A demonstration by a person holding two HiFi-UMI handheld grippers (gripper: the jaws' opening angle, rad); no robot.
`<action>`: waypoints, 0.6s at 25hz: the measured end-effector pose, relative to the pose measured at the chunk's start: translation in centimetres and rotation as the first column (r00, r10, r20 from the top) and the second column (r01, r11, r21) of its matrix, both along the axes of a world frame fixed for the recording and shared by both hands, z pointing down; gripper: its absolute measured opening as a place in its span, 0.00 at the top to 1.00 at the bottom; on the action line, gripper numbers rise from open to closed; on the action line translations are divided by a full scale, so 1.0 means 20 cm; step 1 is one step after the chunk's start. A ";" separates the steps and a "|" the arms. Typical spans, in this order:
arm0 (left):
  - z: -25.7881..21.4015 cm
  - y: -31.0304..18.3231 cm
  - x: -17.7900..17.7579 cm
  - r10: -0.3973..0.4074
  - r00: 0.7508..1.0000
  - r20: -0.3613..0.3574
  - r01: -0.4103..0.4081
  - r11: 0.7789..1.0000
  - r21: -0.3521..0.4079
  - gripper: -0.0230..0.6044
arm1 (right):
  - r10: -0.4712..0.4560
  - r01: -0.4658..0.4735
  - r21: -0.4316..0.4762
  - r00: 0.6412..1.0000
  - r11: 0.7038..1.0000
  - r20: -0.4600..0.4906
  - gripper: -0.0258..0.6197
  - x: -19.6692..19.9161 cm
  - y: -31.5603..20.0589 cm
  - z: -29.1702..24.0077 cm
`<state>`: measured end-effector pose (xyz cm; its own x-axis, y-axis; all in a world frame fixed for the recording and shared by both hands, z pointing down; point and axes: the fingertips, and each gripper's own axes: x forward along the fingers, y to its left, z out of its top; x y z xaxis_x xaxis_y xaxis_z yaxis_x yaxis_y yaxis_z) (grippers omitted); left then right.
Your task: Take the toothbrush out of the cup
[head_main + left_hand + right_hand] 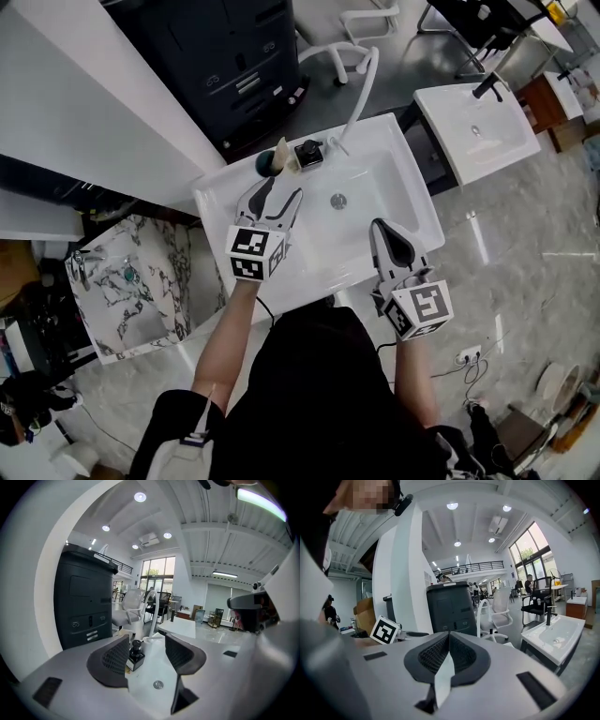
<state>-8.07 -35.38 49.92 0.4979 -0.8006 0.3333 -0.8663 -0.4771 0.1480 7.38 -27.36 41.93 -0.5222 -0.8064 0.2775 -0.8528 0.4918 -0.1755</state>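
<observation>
A dark teal cup [265, 166] stands on the back rim of the white sink [412, 202], with a pale item [282, 155] leaning at its right side; I cannot tell whether that is the toothbrush. A black square pump bottle [309, 153] sits next to it. My left gripper [284, 189] hovers just in front of the cup, open and empty. In the left gripper view the pump bottle [136, 654] shows between the spread jaws of my left gripper [146, 641], farther off. My right gripper [380, 225] is over the sink's right side, shut on nothing [448, 635].
A white curved faucet [361, 80] rises behind the basin, and the drain [338, 200] is in its middle. A second sink [478, 127] stands at the right, a black cabinet [225, 56] behind, a marble-patterned box [131, 281] at the left.
</observation>
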 end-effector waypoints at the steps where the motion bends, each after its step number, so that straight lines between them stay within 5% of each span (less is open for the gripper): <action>1: 0.03 -0.03 0.00 -0.002 1.000 0.007 0.002 1.000 -0.003 0.58 | 0.002 -0.002 -0.004 1.000 1.000 -0.008 0.91 0.00 0.00 0.01; 15: 0.36 -0.35 -0.03 -0.086 0.991 0.104 0.094 0.993 -0.073 0.58 | 0.092 -0.096 -0.078 0.994 0.992 -0.054 0.91 0.08 0.01 0.12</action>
<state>-8.65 -42.47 57.21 0.3858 -0.8105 0.4408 -0.9175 -0.3873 0.0909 9.07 -27.22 44.28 -0.4292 -0.8252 0.3672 -0.9032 0.3955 -0.1670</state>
